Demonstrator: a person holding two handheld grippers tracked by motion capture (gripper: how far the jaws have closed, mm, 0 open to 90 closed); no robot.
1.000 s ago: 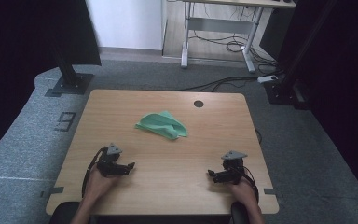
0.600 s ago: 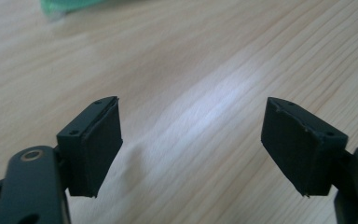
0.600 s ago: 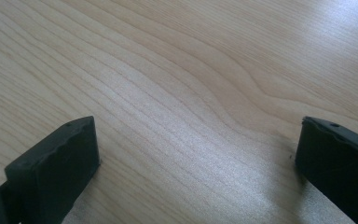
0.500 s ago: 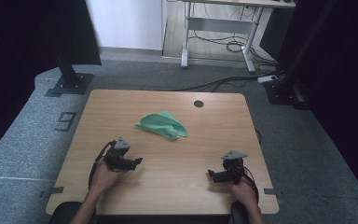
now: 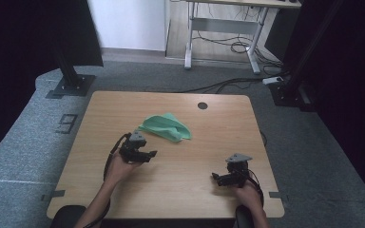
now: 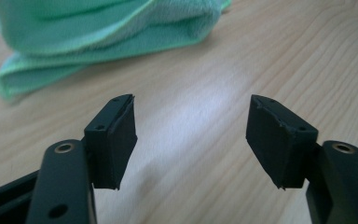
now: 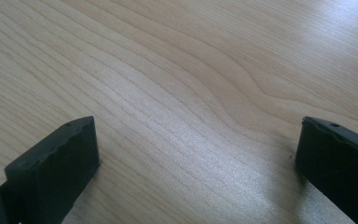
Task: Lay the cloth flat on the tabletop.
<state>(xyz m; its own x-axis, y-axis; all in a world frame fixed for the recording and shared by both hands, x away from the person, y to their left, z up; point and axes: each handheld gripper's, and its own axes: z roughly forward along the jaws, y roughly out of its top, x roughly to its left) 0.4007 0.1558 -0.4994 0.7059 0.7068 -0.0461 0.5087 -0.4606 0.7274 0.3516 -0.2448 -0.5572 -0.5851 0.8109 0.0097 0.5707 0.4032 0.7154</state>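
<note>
On counter (image 5: pixel 100 118): green cloth (image 5: pixel 165 127) lies folded, loose.
Left hand-held gripper (image 6: pixel 191 135): released, just beside cloth, likely to grasp.
Right hand-held gripper (image 7: pixel 196 158): released, well apart, idle.

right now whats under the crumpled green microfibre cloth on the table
The crumpled green microfibre cloth lies directly on the light wooden table. Its folds cover whatever might sit beneath; nothing pokes out at its edges.

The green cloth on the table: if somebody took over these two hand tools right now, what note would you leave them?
Left gripper: open, empty, pointed at the green cloth, just short of it.
Right gripper: open, empty, low over bare wood near the table front edge, well away from the cloth.
Cloth: crumpled at mid-table, untouched.
Done: nothing gripped yet.
Left: probably close the left gripper on the cloth's near edge.
</note>
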